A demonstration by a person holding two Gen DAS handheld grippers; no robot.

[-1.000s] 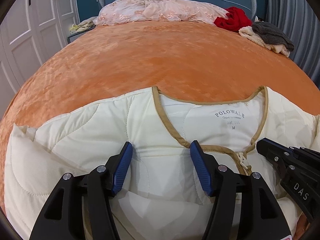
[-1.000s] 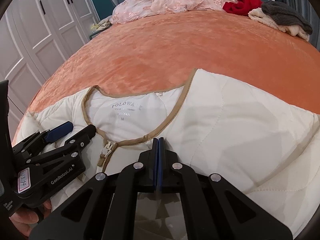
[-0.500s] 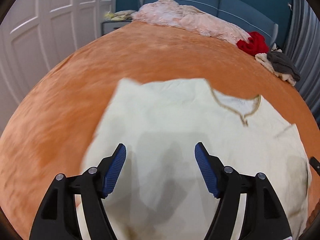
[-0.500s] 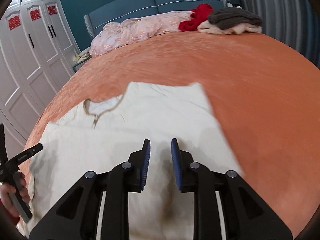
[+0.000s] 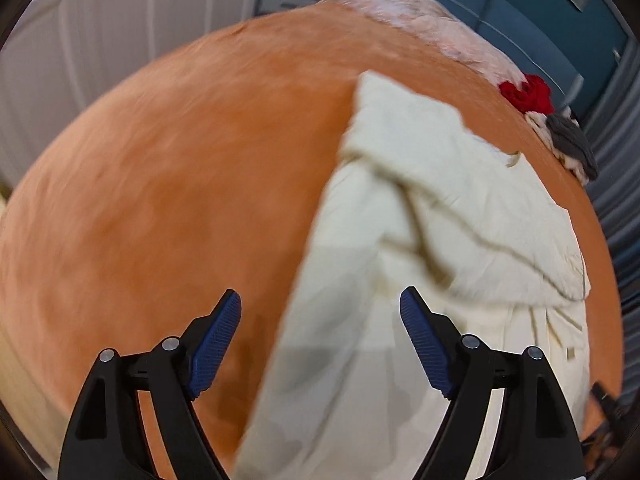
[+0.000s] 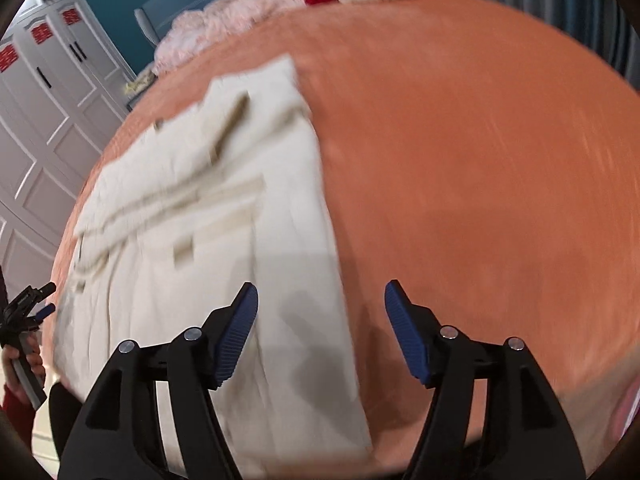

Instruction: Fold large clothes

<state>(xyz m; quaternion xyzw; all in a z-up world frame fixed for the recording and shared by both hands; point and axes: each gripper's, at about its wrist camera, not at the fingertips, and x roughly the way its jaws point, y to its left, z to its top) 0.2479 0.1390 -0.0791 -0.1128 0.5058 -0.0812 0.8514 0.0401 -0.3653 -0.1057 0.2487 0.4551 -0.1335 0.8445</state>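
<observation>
A cream quilted jacket (image 5: 448,216) with tan trim lies spread flat on the orange bedspread (image 5: 180,184). My left gripper (image 5: 320,340) hovers above the jacket's left edge, jaws opening wide, nothing between them. The jacket (image 6: 224,232) also fills the left half of the right wrist view. My right gripper (image 6: 320,332) hangs over the jacket's right edge, jaws opening, holding nothing. The left gripper (image 6: 30,308) shows small at that view's left border, in a person's hand. Both views are motion-blurred.
A pink lacy garment (image 5: 420,16), a red garment (image 5: 528,94) and a grey-and-cream pile (image 5: 572,146) lie at the bed's head against a blue headboard (image 5: 520,4). White wardrobe doors (image 6: 44,120) stand to the left. A grey curtain (image 5: 616,152) hangs at the right.
Both grippers have pulled back from the collar toward the jacket's lower part, left one to its left edge, right one to its right. The right jaws went from shut to wide; the left widened.
</observation>
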